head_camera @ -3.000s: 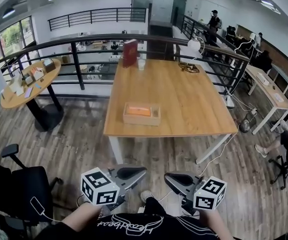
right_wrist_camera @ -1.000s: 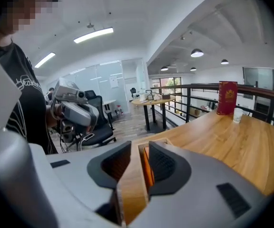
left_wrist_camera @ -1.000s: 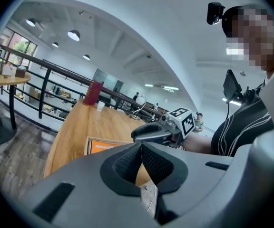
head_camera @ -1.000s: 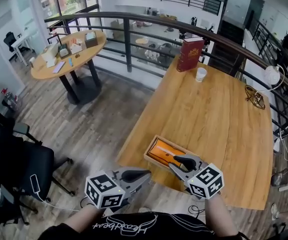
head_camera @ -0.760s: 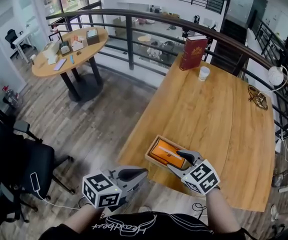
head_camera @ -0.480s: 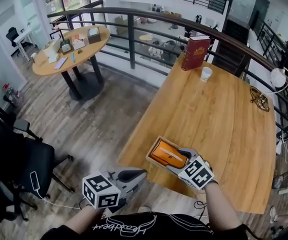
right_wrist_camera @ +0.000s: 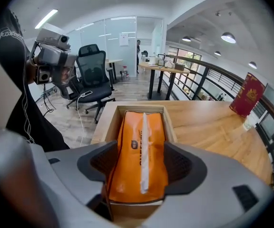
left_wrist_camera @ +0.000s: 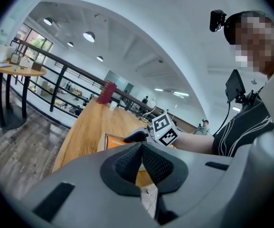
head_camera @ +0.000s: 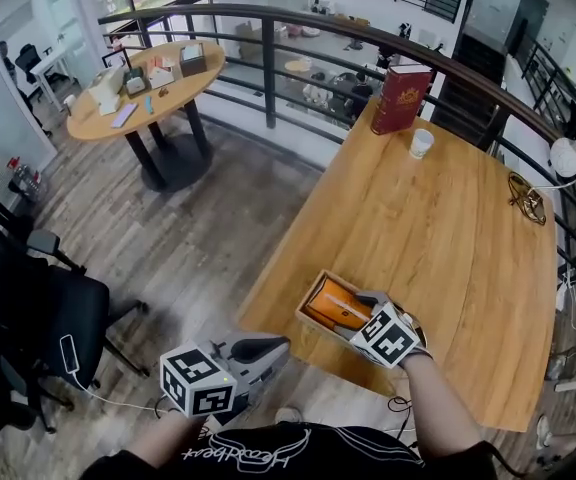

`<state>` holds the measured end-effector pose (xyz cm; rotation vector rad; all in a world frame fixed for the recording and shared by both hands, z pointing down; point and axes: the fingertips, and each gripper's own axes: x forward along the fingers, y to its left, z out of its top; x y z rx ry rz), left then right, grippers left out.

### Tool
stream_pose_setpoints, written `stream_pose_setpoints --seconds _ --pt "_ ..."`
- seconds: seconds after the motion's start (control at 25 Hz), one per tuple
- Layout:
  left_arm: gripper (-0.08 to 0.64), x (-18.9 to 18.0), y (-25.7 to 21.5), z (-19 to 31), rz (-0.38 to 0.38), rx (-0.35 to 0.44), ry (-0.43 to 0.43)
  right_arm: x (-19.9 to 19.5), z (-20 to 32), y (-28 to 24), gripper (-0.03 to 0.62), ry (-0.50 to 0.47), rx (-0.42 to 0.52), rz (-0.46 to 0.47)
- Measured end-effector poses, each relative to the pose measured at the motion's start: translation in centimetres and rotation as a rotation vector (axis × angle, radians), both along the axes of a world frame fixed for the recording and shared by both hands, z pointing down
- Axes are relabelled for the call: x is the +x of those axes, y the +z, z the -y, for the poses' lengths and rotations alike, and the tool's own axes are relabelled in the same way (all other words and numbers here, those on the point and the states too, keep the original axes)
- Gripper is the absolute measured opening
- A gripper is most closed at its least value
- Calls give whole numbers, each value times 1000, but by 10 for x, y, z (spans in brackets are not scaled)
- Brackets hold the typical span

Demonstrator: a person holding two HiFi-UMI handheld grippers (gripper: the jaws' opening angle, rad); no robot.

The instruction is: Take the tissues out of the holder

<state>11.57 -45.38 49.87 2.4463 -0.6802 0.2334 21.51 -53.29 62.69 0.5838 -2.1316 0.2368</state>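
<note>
Orange tissue pack [right_wrist_camera: 130, 127] lies lengthwise in wooden holder [right_wrist_camera: 109, 121], straddled end-on by spread right gripper [right_wrist_camera: 141, 158]; left gripper [left_wrist_camera: 141, 151] closed.

The right gripper [right_wrist_camera: 142, 167] has its jaws wide apart, one on each side of the near end of the tissues [right_wrist_camera: 141, 144]. The tissues are an orange pack with a white strip along its middle. It is not clear if the pads touch the pack. The pack lies in a wooden holder [right_wrist_camera: 140, 109] at the edge of a wooden table [right_wrist_camera: 213, 122]. A red book [right_wrist_camera: 247, 95] stands upright at the far right. An office chair [right_wrist_camera: 93, 80] stands on the floor behind.
</note>
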Motion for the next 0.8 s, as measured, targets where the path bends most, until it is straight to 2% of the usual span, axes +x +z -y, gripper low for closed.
stream_pose_setpoints --seconds 0.4,0.64,0.8 --pt "14 -10 7 -2 -8 -14 -29 -2 2 13 279 17 -46 -26" --pt "14 -19 12 -10 -17 -30 -48 -3 -1 10 190 22 -41 -60" --pt "14 -24 16 -16 -17 -40 -61 -2 -1 9 157 43 -29 -51"
